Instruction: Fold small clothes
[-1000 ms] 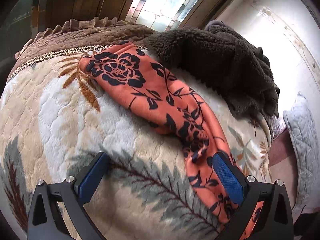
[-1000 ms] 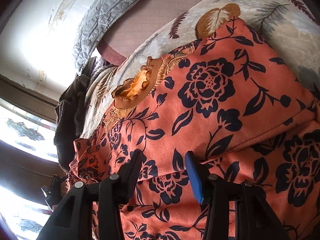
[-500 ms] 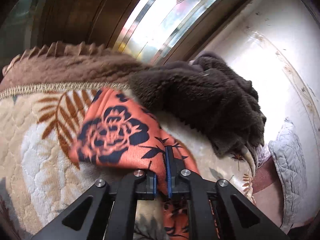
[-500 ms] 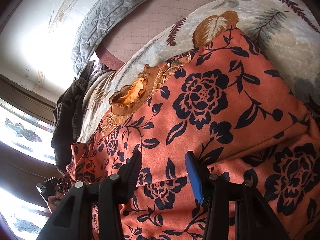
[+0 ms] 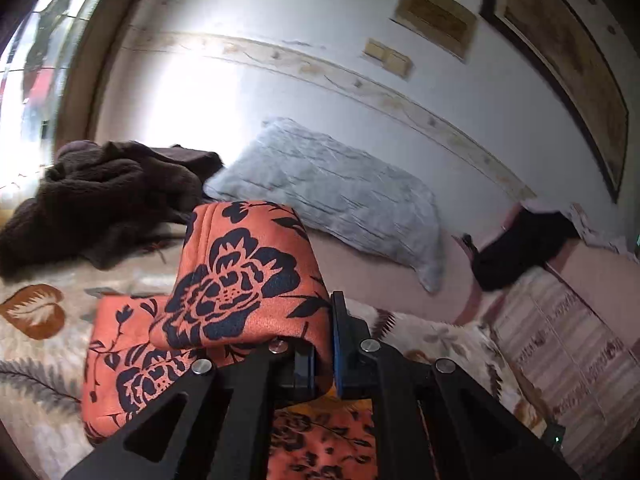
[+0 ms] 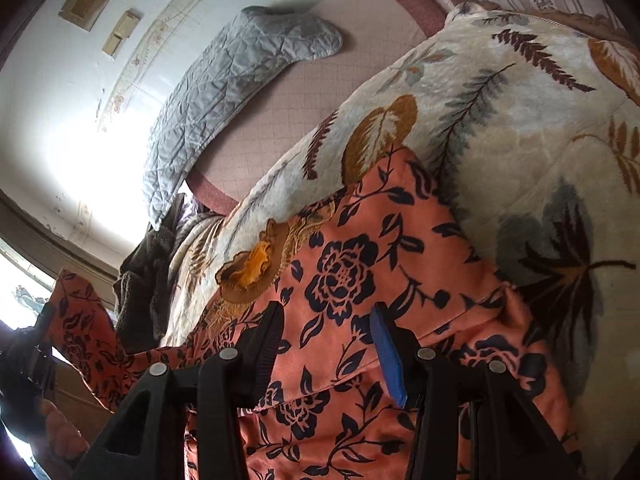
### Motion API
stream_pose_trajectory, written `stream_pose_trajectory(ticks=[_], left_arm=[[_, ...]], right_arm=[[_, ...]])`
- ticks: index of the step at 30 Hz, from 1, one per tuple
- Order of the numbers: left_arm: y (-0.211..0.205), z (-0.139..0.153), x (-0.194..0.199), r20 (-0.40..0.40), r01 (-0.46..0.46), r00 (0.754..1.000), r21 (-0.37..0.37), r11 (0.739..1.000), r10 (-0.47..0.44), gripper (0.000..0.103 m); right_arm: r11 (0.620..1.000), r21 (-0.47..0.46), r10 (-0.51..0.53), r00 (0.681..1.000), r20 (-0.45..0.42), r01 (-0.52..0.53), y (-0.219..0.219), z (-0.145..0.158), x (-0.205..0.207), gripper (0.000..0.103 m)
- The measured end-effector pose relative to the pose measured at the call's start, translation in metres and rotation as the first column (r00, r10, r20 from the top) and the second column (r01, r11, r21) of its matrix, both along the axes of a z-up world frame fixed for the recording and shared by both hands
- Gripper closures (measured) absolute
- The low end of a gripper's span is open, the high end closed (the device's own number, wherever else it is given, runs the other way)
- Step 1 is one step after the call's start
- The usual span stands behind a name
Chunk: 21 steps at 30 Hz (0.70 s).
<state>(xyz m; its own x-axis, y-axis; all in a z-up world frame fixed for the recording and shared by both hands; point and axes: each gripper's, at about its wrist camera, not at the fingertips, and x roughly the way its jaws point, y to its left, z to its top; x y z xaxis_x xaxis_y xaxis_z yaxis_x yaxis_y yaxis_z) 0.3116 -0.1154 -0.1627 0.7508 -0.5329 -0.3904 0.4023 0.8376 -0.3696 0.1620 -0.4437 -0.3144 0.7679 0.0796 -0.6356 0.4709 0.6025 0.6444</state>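
An orange garment with a dark flower print lies on a leaf-patterned blanket. Its ruffled collar faces the pillow. My left gripper is shut on the garment's sleeve and holds it lifted above the blanket; the sleeve drapes over the left finger. In the right wrist view the raised sleeve hangs at the far left beside the left gripper. My right gripper is open, its fingers resting on the garment's body.
A grey quilted pillow lies on the pink sheet by the wall. A dark brown fleece blanket is heaped by the window. A black object sits at the far right.
My left gripper shut on the sleeve end, then lifted it and swung right toward the pillow. My right gripper stayed open on the garment's body.
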Motion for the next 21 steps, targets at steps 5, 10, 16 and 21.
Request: stream_pose_trajectory(ticks=[5, 10, 16, 21], left_arm=[[-0.114, -0.069, -0.019, -0.268, 0.318, 0.925, 0.152, 0.936, -0.270, 0.086], [-0.087, -0.080, -0.033, -0.336, 0.342, 0.896, 0.105, 0.934, -0.291, 0.047], [0.009, -0.073, -0.014, -0.228, -0.018, 0.971, 0.237, 0.971, 0.074, 0.032], [0.073, -0.119, 0.023, -0.284, -0.234, 0.889, 0.395, 0.888, 0.360, 0.032]], right_arm=[[0.999, 0.020, -0.041, 0.999, 0.021, 0.041, -0.022, 0.002, -0.013, 0.053], [0.996, 0.085, -0.019, 0.997, 0.071, 0.012, -0.027, 0.003, -0.011, 0.032], [0.980, 0.173, 0.088, 0.995, 0.049, -0.095, -0.004, -0.009, 0.014, 0.032], [0.985, -0.055, 0.158, 0.986, -0.050, -0.161, 0.038, 0.004, 0.043, 0.032]])
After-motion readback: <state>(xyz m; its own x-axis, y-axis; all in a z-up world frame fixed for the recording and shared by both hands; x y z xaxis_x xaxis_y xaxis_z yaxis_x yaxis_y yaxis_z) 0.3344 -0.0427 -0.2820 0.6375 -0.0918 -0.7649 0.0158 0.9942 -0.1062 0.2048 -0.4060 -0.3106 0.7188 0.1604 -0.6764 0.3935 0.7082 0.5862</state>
